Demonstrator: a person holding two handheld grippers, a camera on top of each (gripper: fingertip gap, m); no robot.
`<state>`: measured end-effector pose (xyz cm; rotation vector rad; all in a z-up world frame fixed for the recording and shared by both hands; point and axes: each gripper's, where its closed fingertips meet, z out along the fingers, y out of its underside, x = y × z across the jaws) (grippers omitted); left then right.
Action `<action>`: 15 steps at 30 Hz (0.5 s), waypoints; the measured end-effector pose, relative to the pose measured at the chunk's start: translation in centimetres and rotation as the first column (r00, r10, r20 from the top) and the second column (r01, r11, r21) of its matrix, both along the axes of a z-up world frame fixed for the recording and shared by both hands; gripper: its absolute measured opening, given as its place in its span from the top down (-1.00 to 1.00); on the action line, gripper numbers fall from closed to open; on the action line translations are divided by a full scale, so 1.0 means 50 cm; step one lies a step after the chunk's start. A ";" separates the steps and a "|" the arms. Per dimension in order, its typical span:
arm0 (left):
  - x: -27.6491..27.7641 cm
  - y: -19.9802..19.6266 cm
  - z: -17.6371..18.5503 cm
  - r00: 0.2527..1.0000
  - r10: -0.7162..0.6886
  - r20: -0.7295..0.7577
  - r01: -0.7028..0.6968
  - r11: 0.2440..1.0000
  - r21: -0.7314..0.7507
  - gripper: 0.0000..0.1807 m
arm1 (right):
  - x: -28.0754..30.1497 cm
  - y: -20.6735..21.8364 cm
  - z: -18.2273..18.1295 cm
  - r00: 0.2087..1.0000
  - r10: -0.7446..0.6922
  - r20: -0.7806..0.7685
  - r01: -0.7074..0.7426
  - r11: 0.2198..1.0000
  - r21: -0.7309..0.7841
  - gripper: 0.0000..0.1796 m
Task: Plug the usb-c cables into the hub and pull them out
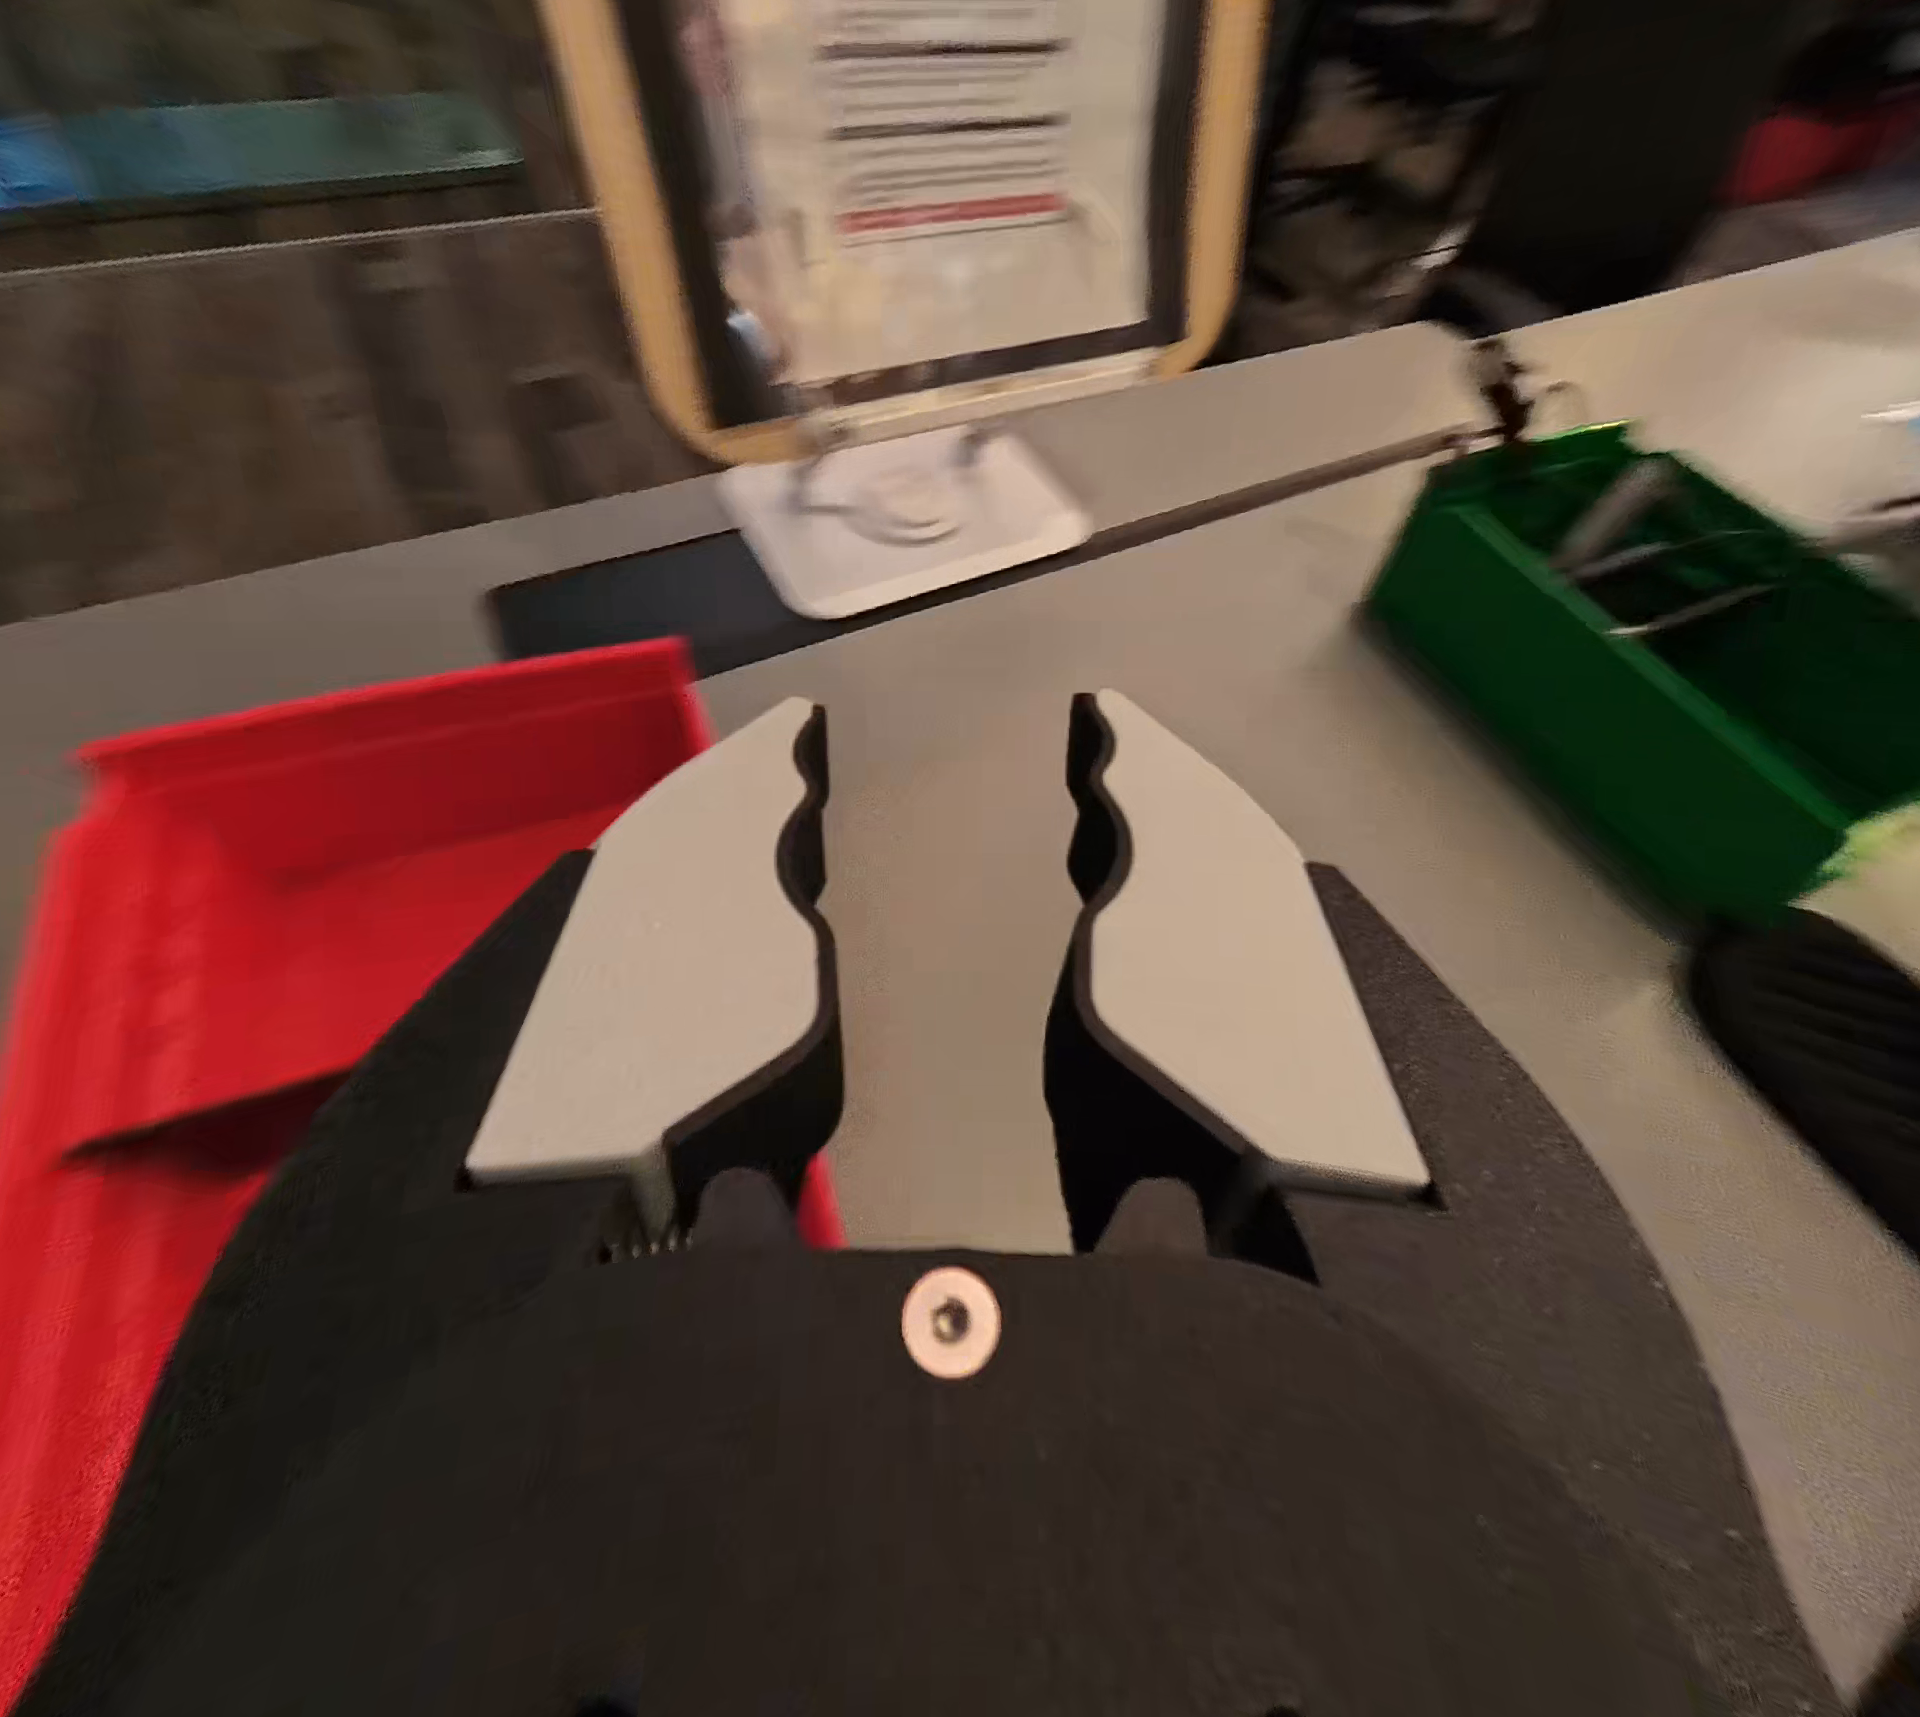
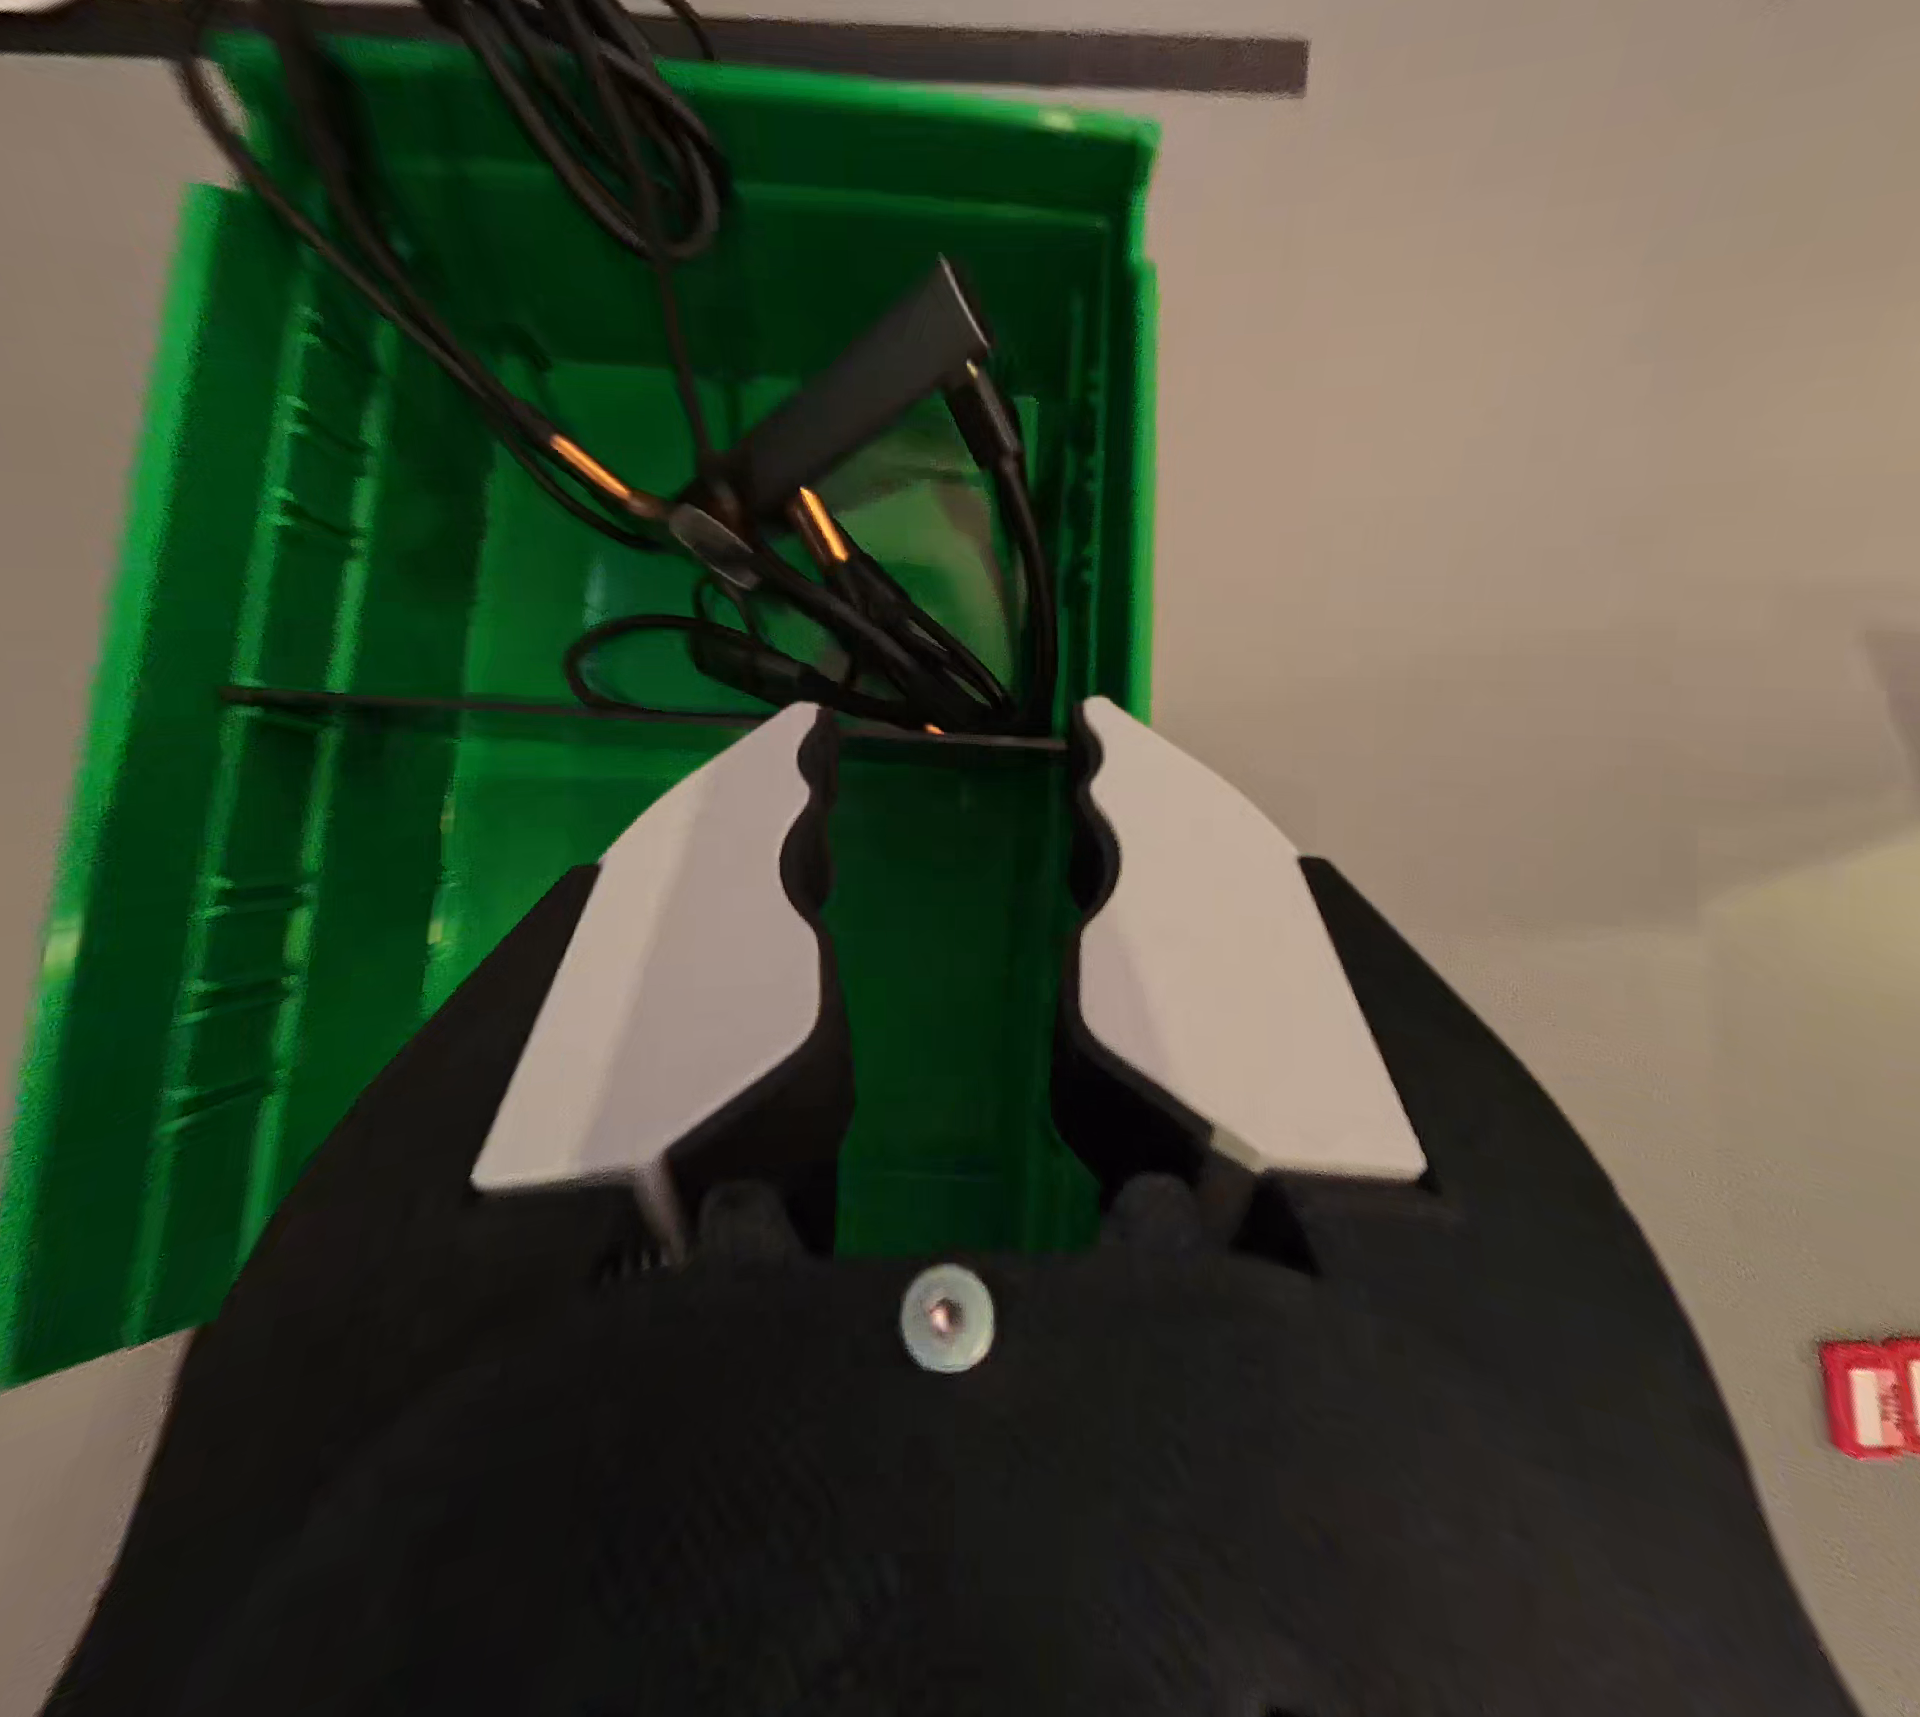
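In the right wrist view a green bin (image 2: 312,628) holds a dark grey hub (image 2: 873,379) leaning against its right side, with several black usb-c cables (image 2: 623,140) spilling over the bin's far rim. One cable plug (image 2: 987,420) sits at the hub's end; whether it is plugged in is unclear. My right gripper (image 2: 945,711) is open and empty, above the bin's near half, just short of the cables. My left gripper (image 1: 948,711) is open and empty over the grey table (image 1: 1143,680), between a red bin (image 1: 260,888) and the green bin (image 1: 1621,680).
A framed sign on a white stand (image 1: 894,545) stands at the table's far edge behind a black mat (image 1: 623,597). A black ribbed object (image 1: 1808,992) lies at the right. A small red item (image 2: 1870,1428) lies on the table at the right. My hands' fingertips stand some 60 cm from each other.
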<state>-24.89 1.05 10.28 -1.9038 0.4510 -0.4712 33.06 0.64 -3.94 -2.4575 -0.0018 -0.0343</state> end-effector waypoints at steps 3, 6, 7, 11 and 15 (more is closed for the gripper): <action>-0.077 -0.004 -0.041 0.984 0.143 -0.104 -0.152 0.985 -0.080 0.49 | 0.069 -0.033 -0.049 0.990 -0.073 0.118 0.093 0.980 -0.174 0.42; -0.115 -0.008 -0.110 0.972 0.168 -0.164 -0.206 0.946 -0.252 0.48 | 0.068 -0.046 -0.071 0.999 -0.046 0.022 0.050 0.981 -0.187 0.45; -0.126 -0.004 -0.127 0.966 0.176 -0.188 -0.225 0.932 -0.285 0.48 | 0.069 -0.055 -0.085 0.998 -0.062 -0.018 0.056 0.972 -0.227 0.46; -0.136 0.002 -0.186 0.957 0.172 -0.234 -0.257 0.876 -0.409 0.48 | 0.066 -0.085 -0.139 0.996 -0.051 -0.077 0.020 0.930 -0.366 0.55; -0.160 0.009 -0.275 0.929 0.160 -0.333 -0.329 0.769 -0.548 0.50 | 0.042 -0.093 -0.173 0.981 -0.062 -0.182 -0.027 0.893 -0.450 0.84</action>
